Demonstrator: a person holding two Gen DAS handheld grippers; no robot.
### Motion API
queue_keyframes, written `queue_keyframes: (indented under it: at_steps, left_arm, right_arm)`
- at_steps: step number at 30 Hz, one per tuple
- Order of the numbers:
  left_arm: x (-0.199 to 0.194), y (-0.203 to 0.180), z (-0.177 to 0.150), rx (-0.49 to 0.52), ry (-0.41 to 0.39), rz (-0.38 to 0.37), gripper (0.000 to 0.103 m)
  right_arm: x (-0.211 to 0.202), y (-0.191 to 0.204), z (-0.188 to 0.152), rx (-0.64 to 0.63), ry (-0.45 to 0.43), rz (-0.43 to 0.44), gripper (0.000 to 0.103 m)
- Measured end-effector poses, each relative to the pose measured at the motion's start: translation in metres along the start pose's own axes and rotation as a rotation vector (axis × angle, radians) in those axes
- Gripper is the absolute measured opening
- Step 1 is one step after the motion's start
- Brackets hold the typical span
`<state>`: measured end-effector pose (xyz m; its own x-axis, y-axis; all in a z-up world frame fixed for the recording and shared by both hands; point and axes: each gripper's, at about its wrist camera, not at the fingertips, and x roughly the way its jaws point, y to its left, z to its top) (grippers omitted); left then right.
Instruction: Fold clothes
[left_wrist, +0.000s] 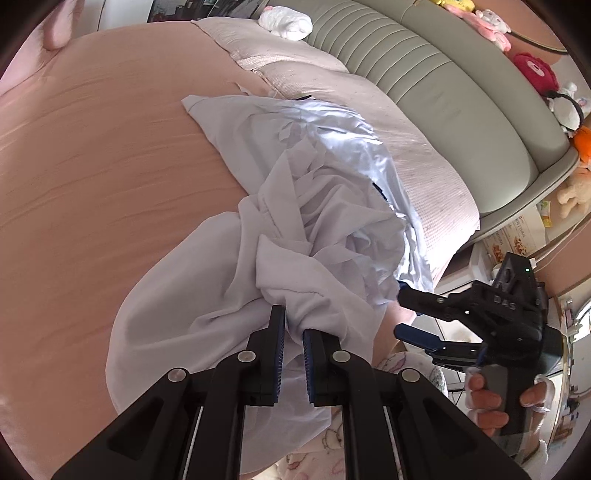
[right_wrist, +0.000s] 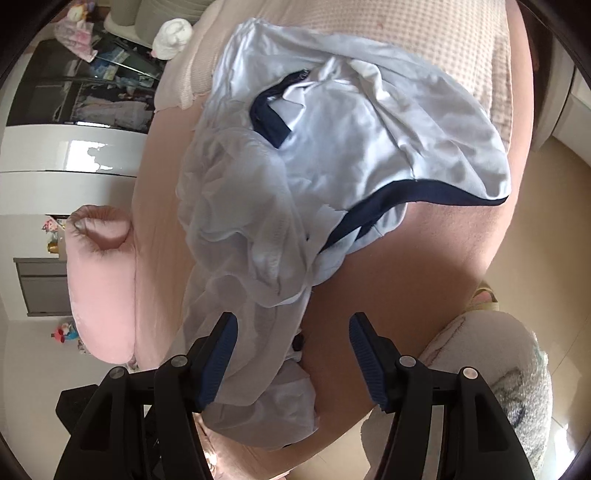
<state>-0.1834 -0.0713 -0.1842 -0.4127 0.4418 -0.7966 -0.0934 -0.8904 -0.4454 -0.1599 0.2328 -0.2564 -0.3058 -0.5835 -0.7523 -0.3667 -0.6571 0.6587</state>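
A crumpled pale blue shirt with navy trim lies on the pink bed sheet. My left gripper is shut on a bunched fold of the shirt near the bed's near edge. My right gripper is open, its jaws wide apart above the shirt's lower part and the bed edge, holding nothing. It also shows in the left wrist view, to the right of the shirt, just off the bed.
A textured pink blanket lies behind the shirt, against a grey-green padded headboard. A white bundle sits at the bed's far end. A pink pillow lies at the left. Plush toys line the headboard top.
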Motion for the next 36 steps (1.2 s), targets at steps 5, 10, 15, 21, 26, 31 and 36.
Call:
queue_keyframes:
  at_steps: [5,10,15,21,26,31,36]
  left_arm:
    - [-0.001,0.003,-0.001,-0.027,0.023,-0.003,0.008]
    - [0.009,0.009,0.001,-0.099,0.146,0.002,0.014]
    - [0.006,0.012,-0.003,-0.157,0.202,-0.027,0.053]
    - [-0.01,0.015,-0.006,-0.209,0.196,-0.035,0.059]
    - [-0.024,0.019,-0.005,-0.214,0.166,-0.024,0.059]
    - [-0.037,0.021,-0.002,-0.194,0.144,-0.005,0.059]
    - [-0.026,0.027,0.004,-0.155,0.173,0.064,0.059]
  right_arm:
    - [0.025,0.001,0.002,-0.017,0.009,0.04,0.062]
    - [0.038,0.022,0.001,-0.148,-0.002,-0.042,0.004]
    - [0.035,0.037,-0.007,-0.199,0.011,-0.036,0.004]
    - [0.03,0.059,-0.027,-0.299,0.042,-0.052,0.004]
    - [0.038,0.078,-0.054,-0.381,0.086,-0.025,0.004]
    - [0.053,0.101,-0.086,-0.447,0.15,0.037,0.004]
    - [0.065,0.122,-0.114,-0.538,0.198,0.034,0.004]
